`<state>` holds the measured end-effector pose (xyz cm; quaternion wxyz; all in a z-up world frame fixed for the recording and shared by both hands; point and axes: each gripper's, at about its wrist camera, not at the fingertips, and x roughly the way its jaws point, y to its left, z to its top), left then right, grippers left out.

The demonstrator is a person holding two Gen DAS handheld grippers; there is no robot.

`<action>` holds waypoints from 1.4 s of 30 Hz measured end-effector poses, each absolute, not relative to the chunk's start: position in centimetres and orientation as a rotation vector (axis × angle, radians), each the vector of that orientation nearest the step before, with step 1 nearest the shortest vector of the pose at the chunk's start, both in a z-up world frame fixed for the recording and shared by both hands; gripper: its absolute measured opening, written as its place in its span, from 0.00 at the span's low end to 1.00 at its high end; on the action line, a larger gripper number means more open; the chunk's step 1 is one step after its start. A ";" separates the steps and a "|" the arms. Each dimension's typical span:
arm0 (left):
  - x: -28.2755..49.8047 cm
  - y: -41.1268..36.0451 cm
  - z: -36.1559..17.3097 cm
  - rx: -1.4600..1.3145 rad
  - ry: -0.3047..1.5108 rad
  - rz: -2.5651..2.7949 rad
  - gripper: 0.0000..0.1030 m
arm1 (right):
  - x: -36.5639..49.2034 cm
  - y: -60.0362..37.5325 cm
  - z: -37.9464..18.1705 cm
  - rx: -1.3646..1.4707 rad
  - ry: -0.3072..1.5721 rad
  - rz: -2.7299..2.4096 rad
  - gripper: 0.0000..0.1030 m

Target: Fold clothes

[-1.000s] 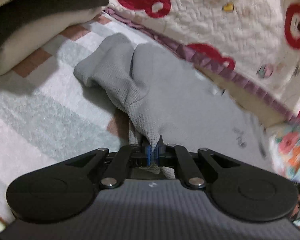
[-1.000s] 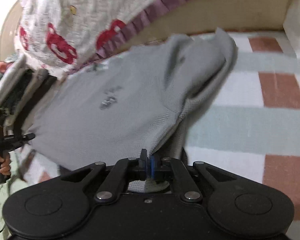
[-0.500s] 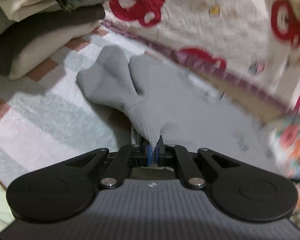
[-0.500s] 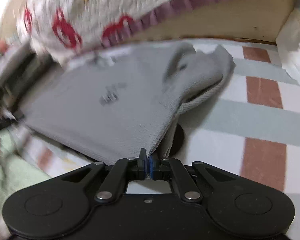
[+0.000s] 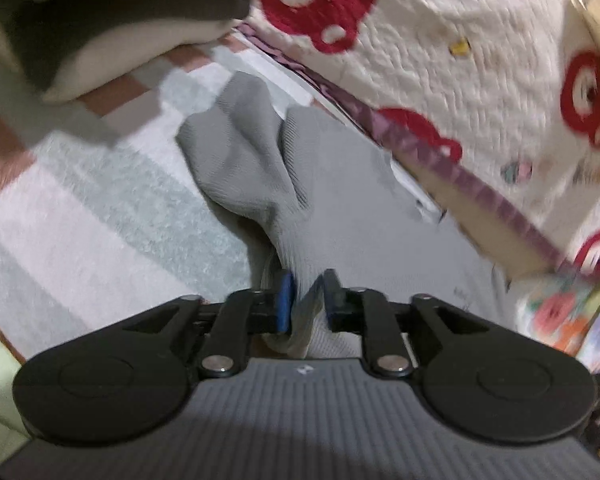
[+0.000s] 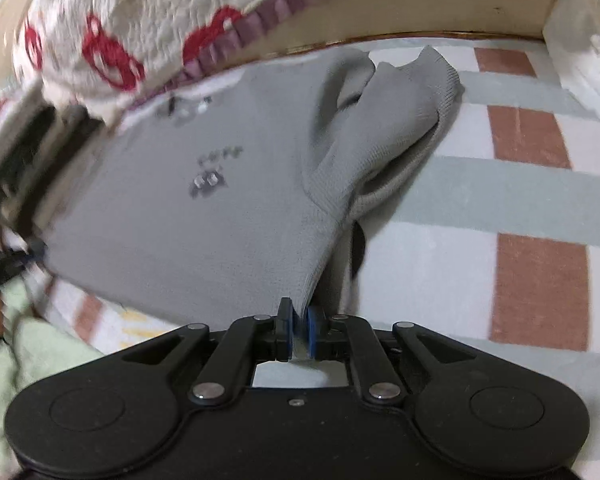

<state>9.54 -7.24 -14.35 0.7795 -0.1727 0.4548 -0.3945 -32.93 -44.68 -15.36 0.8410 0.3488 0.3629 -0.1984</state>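
Grey knit garment point(image 6: 204, 208): soft, light, limp; best taken by hem or corner. Lies flat on striped bedcover point(image 6: 500, 208), far edge against quilt point(image 6: 112, 28). Left gripper point(image 5: 306, 300) and right gripper point(image 6: 298, 322) tilt down, jaws opening, w/ cloth slack between pads, no longer pinched.

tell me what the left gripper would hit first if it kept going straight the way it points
Most likely the grey sweater itself: its edge already sits between the opening jaws of the left gripper, and the bunched sleeve lies straight ahead. Beyond it is the checked blanket, though depth is hard to judge.
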 end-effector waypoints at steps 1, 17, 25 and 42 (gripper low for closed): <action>9.8 -7.5 -14.4 -0.363 0.980 -0.854 0.18 | -32.9 -45.1 -15.6 0.761 0.751 -0.408 0.11; 9.8 -9.8 -12.8 -0.143 0.928 -0.838 0.01 | -32.5 -44.9 -14.7 0.706 0.657 -0.449 0.05; 8.6 -11.1 -14.4 -0.028 0.937 -0.759 0.04 | -31.4 -44.7 -14.7 0.613 0.753 -0.489 0.04; -3.2 -29.6 -7.1 0.233 0.726 -1.221 0.33 | -35.8 -51.3 -14.1 0.752 0.467 -0.734 0.36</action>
